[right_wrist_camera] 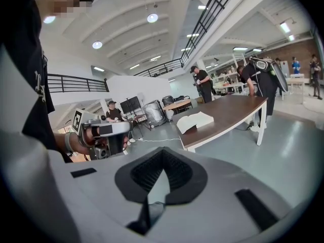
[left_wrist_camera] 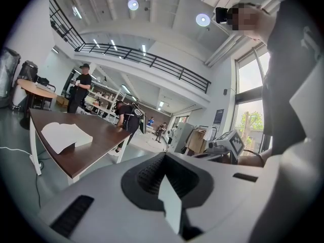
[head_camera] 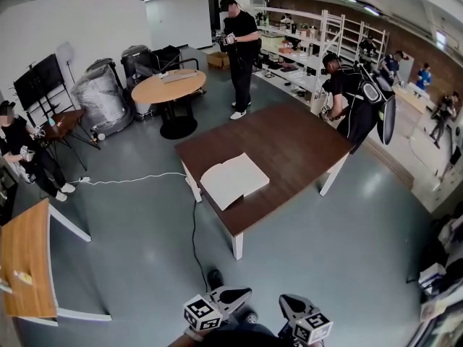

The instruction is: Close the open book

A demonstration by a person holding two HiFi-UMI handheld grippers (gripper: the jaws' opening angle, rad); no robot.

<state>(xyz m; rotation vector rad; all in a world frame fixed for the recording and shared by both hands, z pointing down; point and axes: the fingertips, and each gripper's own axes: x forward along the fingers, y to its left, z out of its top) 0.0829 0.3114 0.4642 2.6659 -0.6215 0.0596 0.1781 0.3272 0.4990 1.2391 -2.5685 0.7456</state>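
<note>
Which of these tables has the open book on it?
The dark brown rectangular table with white legs: the white open book lies near its front corner. The round light-wood table behind and the light-wood desk at left show no open book.

**Operator and hand-held rig: appearance**

Tools: left gripper [head_camera: 235, 295] and right gripper [head_camera: 291, 306] have dark tapered noses. Each carries a marker cube [head_camera: 202, 314] with black-and-white squares. Up close the shells are pale grey and smooth-moulded, with dark rectangular slots and a black ribbed diamond recess at centre.

Wearer: black short-sleeved shirt [right_wrist_camera: 30, 80], pale wristband [right_wrist_camera: 67, 143], black head camera [left_wrist_camera: 223, 14].
</note>
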